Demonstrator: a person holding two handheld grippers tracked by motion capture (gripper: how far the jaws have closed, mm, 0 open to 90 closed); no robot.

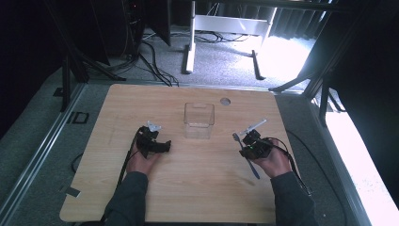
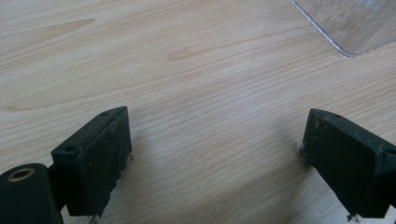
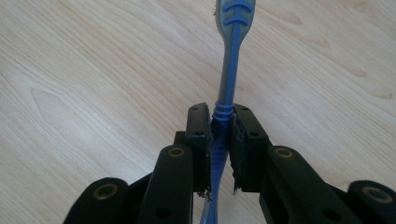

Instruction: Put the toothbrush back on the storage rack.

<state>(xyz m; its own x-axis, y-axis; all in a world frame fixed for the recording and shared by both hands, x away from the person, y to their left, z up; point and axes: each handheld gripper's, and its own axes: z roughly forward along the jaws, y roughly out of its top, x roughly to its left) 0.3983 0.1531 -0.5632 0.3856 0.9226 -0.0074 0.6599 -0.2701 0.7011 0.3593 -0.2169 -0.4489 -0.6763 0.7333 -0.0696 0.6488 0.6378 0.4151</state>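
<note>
Pale wooden surface (image 1: 197, 188), dark room behind. Right hand-held gripper (image 3: 223, 128) clamping a blue toothbrush (image 3: 231, 60) at mid-handle, head pointing away, held at the right side of the surface. Left hand-held gripper (image 2: 215, 154) resting wide open, holding nothing, near the clear container (image 1: 199, 120). Likely carrying step: next, lifting the brush and lowering it upright into the container's open top.

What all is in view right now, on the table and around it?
toothbrush: one, blue and grey, clamped in the right gripper
clear container: one, transparent, table centre, toward the far edge
table: one, light wood, round hole near far edge
cables: several, black, on the grey floor beyond the table
white frame: one, on the floor behind
left gripper: one, black, jaws apart over bare wood
right gripper: one, black, shut on the handle
sleeves: two, dark grey, at the near edge
</note>
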